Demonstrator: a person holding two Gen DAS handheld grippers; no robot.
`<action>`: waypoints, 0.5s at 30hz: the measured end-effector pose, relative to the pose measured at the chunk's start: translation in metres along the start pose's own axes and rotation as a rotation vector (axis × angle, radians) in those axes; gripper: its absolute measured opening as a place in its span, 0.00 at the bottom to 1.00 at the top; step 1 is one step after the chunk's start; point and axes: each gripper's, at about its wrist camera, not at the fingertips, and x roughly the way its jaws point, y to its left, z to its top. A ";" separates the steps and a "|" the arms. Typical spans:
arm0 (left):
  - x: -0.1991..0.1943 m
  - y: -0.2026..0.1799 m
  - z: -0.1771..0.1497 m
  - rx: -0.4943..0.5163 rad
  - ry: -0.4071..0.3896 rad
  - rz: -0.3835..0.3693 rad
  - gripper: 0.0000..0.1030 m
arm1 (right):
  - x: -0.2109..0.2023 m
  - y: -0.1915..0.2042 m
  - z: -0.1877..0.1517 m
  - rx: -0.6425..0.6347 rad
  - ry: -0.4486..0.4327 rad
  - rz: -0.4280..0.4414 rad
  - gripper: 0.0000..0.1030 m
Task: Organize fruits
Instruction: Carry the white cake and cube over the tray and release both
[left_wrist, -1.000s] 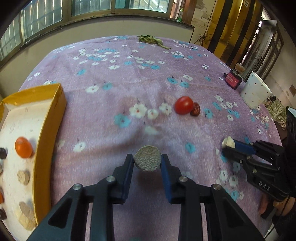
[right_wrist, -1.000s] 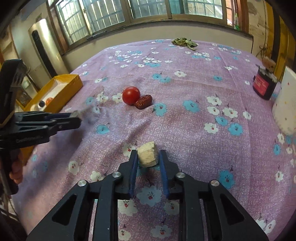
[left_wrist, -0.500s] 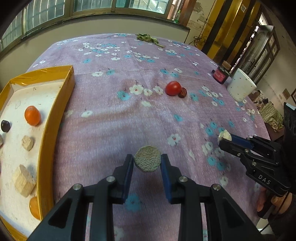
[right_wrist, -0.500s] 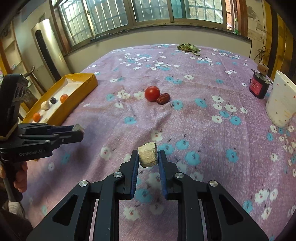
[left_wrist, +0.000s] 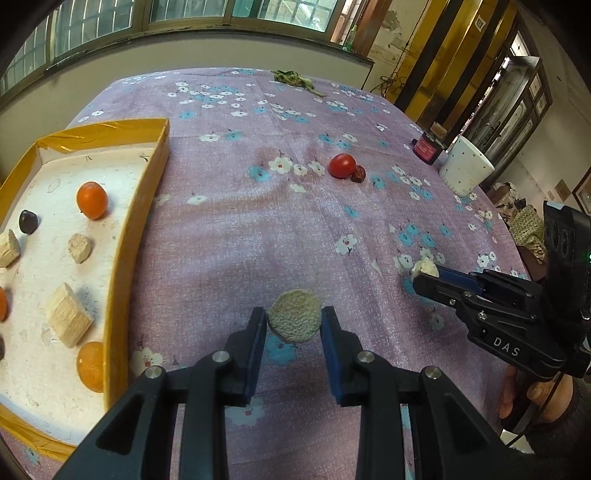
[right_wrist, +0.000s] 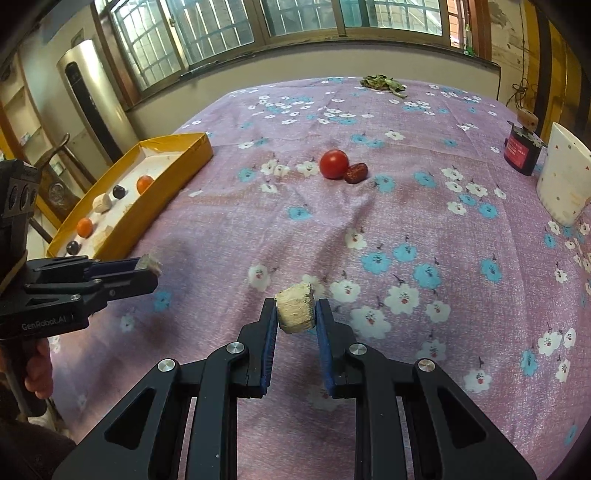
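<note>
The main risk is a drop on the way to the yellow tray (left_wrist: 147, 192): the left gripper (left_wrist: 294, 320) pinches a rough round slice (left_wrist: 294, 320) only by its edges at the very fingertips, so a tilt or a jolt could roll it out onto the floral cloth (left_wrist: 236, 229). The right gripper (right_wrist: 295, 312) is clenched on a pale chunk (right_wrist: 295, 312) that sits just as far forward between the pads, with the same hazard. A second risk is crowding, since both tools must reach the same tray and could knock each other or the pieces already inside, such as the orange fruit (left_wrist: 92, 199) and the pale wedge (left_wrist: 68, 320).

In the left wrist view the tray lies at nine to ten o'clock, with the right gripper off at three o'clock. In the right wrist view the tray is at ten o'clock and the left gripper at nine. Both tools are held roughly level above the cloth, pointing toward the far side of the table, neither yet over the tray. The red tomato (right_wrist: 334, 164) and the dark date (right_wrist: 356, 172) touching it wait at twelve o'clock, still to be collected
</note>
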 end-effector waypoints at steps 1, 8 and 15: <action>-0.003 0.002 0.000 -0.004 -0.005 -0.005 0.31 | 0.000 0.004 0.002 -0.007 -0.002 0.000 0.19; -0.023 0.021 0.001 -0.038 -0.036 0.002 0.31 | 0.003 0.032 0.016 -0.047 -0.013 0.022 0.19; -0.040 0.044 0.001 -0.066 -0.058 0.025 0.31 | 0.010 0.052 0.026 -0.069 -0.010 0.049 0.19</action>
